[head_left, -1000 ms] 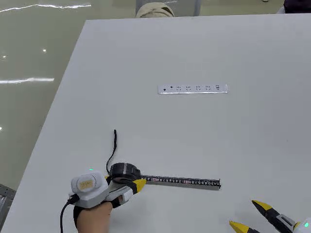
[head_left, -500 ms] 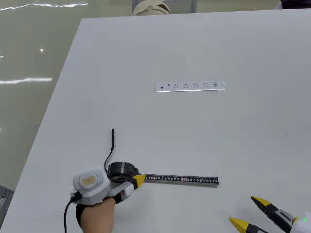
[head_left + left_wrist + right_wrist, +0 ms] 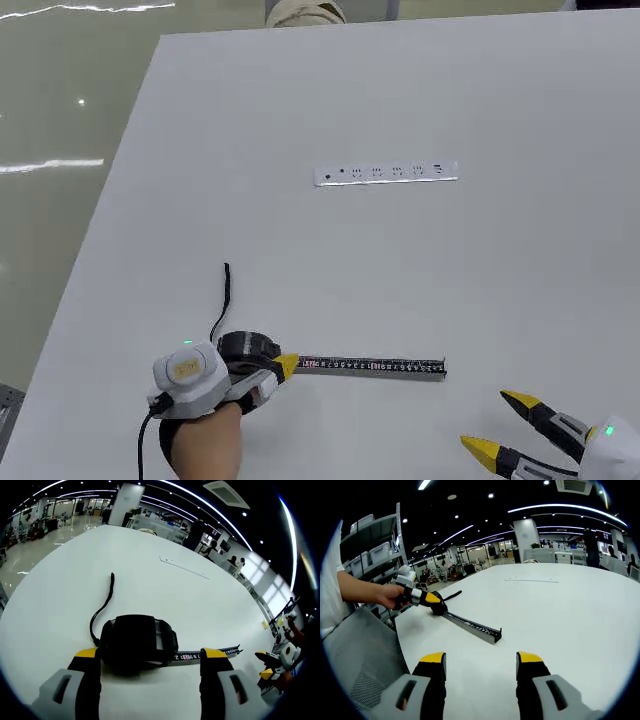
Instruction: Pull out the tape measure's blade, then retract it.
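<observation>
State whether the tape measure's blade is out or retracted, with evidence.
Out: the blade lies extended along the table from the case between the jaws of the left gripper.

You stand in a big open lab hall: long light strips point(image 3: 560, 505) run above your right gripper point(image 3: 480, 657), shelves with bins point(image 3: 375, 530) stand to its left, other desks point(image 3: 560, 556) far ahead.

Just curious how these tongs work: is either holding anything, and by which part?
Nothing looks clamped. The left gripper straddles the tape measure's case, a gap showing beside one of its fingers; the right gripper is open, clear of the blade.
</observation>
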The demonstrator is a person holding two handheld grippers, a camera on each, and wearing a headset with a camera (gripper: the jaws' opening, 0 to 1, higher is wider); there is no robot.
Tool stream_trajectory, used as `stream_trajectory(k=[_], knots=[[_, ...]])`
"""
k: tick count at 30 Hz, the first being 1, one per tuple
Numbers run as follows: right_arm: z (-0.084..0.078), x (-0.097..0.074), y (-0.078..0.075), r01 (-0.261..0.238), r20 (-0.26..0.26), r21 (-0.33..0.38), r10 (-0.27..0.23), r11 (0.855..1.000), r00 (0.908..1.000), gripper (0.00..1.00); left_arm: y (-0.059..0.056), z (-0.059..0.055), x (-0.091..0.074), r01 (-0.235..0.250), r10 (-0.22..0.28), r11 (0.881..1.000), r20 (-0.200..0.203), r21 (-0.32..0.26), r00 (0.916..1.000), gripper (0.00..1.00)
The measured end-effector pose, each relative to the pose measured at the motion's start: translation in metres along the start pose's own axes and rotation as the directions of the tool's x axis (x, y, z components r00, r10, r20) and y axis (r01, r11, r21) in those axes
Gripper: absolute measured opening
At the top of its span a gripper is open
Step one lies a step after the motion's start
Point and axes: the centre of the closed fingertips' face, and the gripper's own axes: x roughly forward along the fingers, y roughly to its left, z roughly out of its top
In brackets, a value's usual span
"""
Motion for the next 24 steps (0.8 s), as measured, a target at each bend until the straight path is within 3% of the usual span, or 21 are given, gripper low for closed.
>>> stream_trajectory(k=[16,24], knots=[[0.0,0.012,-0.011,-0.063,-0.011,-0.015,0.063,0.998,0.9979,0.55,0.004,0.0,0.002,-0.067,0.067,0.998,0.005,0.001,0.9978,0.78],[0.003,0.019,-0.007,-0.127,-0.015,-0.038,0.126,0.991,0.9919,0.54,0.004,0.001,0.003,-0.091,0.091,0.996,0.006,-0.009,0.9958,0.78]])
